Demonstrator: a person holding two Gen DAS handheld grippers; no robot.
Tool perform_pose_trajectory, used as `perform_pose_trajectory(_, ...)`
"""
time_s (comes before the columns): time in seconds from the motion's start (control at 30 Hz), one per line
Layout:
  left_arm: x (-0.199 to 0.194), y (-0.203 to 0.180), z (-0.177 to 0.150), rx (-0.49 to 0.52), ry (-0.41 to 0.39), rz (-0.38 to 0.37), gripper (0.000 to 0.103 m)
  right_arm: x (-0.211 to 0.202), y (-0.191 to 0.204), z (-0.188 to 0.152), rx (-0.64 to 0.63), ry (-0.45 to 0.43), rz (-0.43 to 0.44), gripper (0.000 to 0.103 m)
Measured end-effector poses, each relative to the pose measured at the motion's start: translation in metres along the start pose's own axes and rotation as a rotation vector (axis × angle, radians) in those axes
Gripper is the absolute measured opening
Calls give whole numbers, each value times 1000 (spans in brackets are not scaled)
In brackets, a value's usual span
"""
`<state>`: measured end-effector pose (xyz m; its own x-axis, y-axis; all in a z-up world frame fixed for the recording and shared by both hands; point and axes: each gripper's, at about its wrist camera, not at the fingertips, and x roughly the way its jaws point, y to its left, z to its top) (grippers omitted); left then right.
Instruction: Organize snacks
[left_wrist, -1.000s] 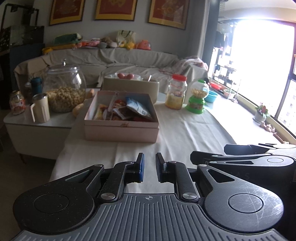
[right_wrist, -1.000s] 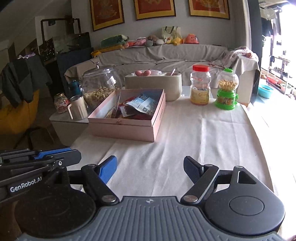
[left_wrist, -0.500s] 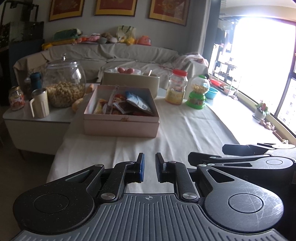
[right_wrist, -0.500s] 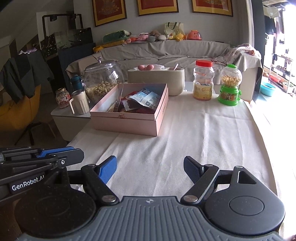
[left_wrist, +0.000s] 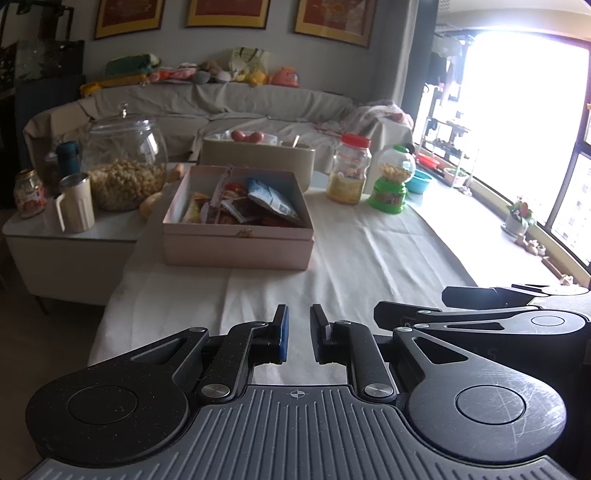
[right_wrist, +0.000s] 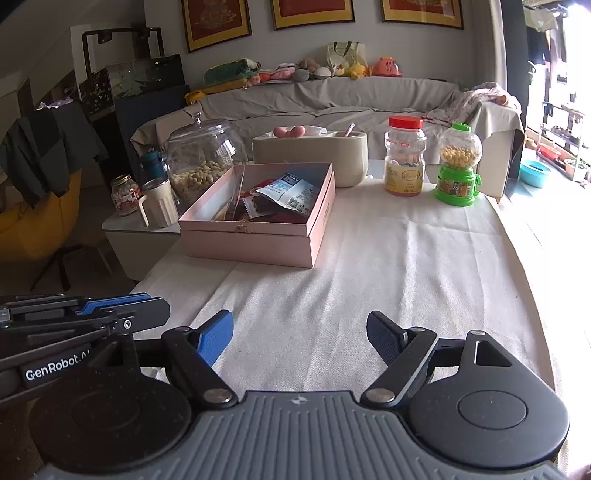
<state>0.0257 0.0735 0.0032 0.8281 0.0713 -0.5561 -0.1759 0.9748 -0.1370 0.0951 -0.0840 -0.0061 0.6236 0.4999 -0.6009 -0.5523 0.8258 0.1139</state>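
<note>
Left tongs (left_wrist: 297, 334): fingers drawn close, a narrow strip of cloth showing between the blue pad and the black one, nothing held. They hover above the near end of the table. Right tongs (right_wrist: 300, 338): fingers spread wide, nothing between them but cloth; they also hang over the near end, just beside the left pair, whose side shows at the lower left of the right view.

Table (right_wrist: 406, 266): covered with a pale cloth that stretches away from both tongs.

Pink box (left_wrist: 236, 247): ahead of the tongs and a little to the left, lid off, standing on the cloth. Snack packets (left_wrist: 255, 205) lie heaped inside it — a blue-and-white one on top, red and yellow ones below; their printing is too small to read.

Beige tub (right_wrist: 314, 157): just behind the box, with two reddish round things, possibly eggs, on a tray at its top.

Red-lidded jar (right_wrist: 404, 155) and green candy dispenser (right_wrist: 458, 166): side by side at the far end of the cloth, ahead and to the right of the tongs, well apart from the box.

Side table (left_wrist: 70, 236): left of the box, set lower than the cloth. It carries a large glass jar (left_wrist: 123, 158) partly filled with pale nuts, a cream mug (left_wrist: 75, 203), a small jar (left_wrist: 27, 192) and a dark teal flask (left_wrist: 68, 153).

Sofa (right_wrist: 332, 99): beyond everything — draped in grey, soft toys along its back.
</note>
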Motion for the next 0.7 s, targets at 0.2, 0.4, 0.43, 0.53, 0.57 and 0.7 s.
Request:
perform_pose_trajectory(0.2,0,0,0,2,0,0,17,0,-1,0,1,-1,0,80)
perform_pose_trajectory(0.4,2,-1,0,10,4,-2,17,0,0,0,1,-1,0,80)
perform_pose_trajectory(0.43,2,-2,0,11,4,0,17,0,-1,0,2,0,0,80)
perform_pose_trajectory(0.53,2,-2,0,9,3,-3,17,0,-1,0,4,0,0,81)
perform_pose_trajectory(0.57,2,-1,0,10,2,0,17,0,-1,0,5,1,1,81)
perform_pose_trajectory(0.7,2,-2,0,10,-3,2,17,0,-1,-1,12,3,2,81)
